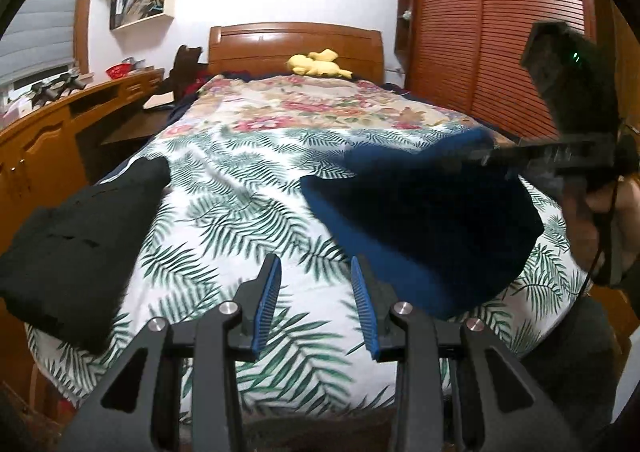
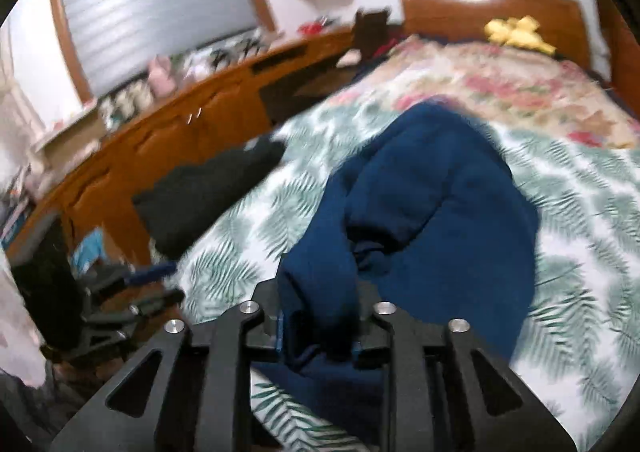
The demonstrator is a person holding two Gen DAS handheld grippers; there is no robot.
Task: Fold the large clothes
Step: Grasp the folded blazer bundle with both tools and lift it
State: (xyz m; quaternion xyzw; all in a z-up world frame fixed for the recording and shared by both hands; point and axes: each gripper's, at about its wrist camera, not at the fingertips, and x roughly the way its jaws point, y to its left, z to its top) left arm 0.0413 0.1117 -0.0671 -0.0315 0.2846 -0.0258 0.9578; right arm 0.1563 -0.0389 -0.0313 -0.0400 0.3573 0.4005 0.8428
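A dark blue garment point(image 1: 420, 228) lies bunched on the leaf-print bedspread point(image 1: 240, 188), right of centre. My left gripper point(image 1: 316, 272) is open and empty above the bed's near end, just left of the garment. My right gripper point(image 2: 318, 316) is shut on a fold of the blue garment point(image 2: 432, 204) and lifts it off the bed; it shows at the right in the left wrist view point(image 1: 472, 156). A black folded garment point(image 1: 76, 236) lies at the bed's left edge, also in the right wrist view point(image 2: 208, 192).
A yellow plush toy point(image 1: 318, 64) sits by the wooden headboard point(image 1: 296, 42). A wooden desk and cabinet point(image 1: 44, 148) run along the left side. A slatted wardrobe point(image 1: 500, 32) stands on the right.
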